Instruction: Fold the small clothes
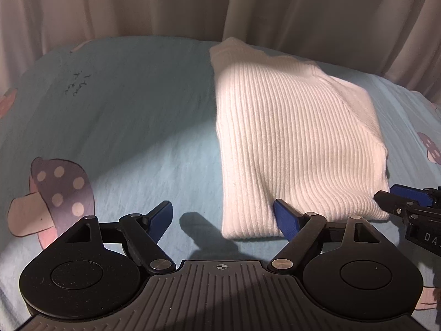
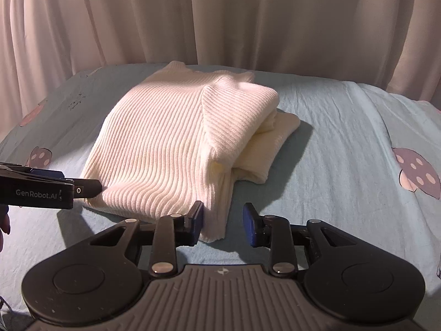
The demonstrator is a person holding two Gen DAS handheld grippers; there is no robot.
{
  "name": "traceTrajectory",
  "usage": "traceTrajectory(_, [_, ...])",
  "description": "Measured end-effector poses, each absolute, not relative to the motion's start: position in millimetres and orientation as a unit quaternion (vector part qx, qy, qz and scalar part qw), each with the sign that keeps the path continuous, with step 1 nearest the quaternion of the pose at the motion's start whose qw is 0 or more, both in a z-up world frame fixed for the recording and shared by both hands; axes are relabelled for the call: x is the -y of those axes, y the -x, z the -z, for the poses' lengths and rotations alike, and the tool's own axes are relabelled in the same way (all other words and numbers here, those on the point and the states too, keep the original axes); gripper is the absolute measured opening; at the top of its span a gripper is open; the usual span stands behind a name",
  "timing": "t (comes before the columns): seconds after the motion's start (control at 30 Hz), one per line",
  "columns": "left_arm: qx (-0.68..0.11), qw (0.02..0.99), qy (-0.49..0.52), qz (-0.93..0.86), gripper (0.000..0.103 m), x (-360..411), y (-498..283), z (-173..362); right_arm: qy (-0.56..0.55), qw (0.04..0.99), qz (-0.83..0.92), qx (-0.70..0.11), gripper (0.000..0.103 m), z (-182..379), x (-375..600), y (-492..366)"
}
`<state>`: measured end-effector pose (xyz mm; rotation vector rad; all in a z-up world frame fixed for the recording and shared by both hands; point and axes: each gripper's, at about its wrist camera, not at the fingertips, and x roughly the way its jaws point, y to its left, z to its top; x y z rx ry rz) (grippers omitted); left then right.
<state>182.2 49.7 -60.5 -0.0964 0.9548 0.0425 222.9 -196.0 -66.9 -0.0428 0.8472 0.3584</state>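
Here, nearest to me, the left gripper [image 1: 223, 215] is standing with its jaws spread wide and nothing is gripped between them. Its right blue pad [image 1: 285, 220] is lying against the near edge of the folded white ribbed sweater [image 1: 292, 138], while the other pad is resting over the bare blue bedsheet [image 1: 124, 115]. The gripper is pointing steeply down toward the bed.

Beside it, the right gripper [image 2: 223, 220] is holding its jaws only partly apart. The near corner of the sweater is sitting between them, just touching the left pad [image 2: 197, 220]; the right pad is clear of the cloth, so there is no grip. This gripper is also tilting downward.

Further away, the sweater is lying folded in the middle of the mushroom-printed sheet. Behind the bed, a pale curtain [image 2: 220, 16] is hanging.
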Motion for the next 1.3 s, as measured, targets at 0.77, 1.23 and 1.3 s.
traceTrajectory(0.77, [-0.456, 0.889, 0.026, -0.029, 0.088, -46.9, -208.0, 61.7, 0.073, 0.912, -0.097, -0.391, 0.016, 63.4, 186.0, -264.8])
traceTrajectory(1.23, [-0.501, 0.862, 0.005, -0.074, 0.097, -37.8, -148.3, 43.0, 0.030, 0.854, -0.108, -0.508, 0.099, 53.8, 179.9, -198.2])
traceTrajectory(1.3, [-0.495, 0.865, 0.000, -0.086, 0.097, -38.3, -148.2, 37.3, 0.040, 0.859, -0.101, -0.499, 0.099, 47.2, 175.6, -196.9])
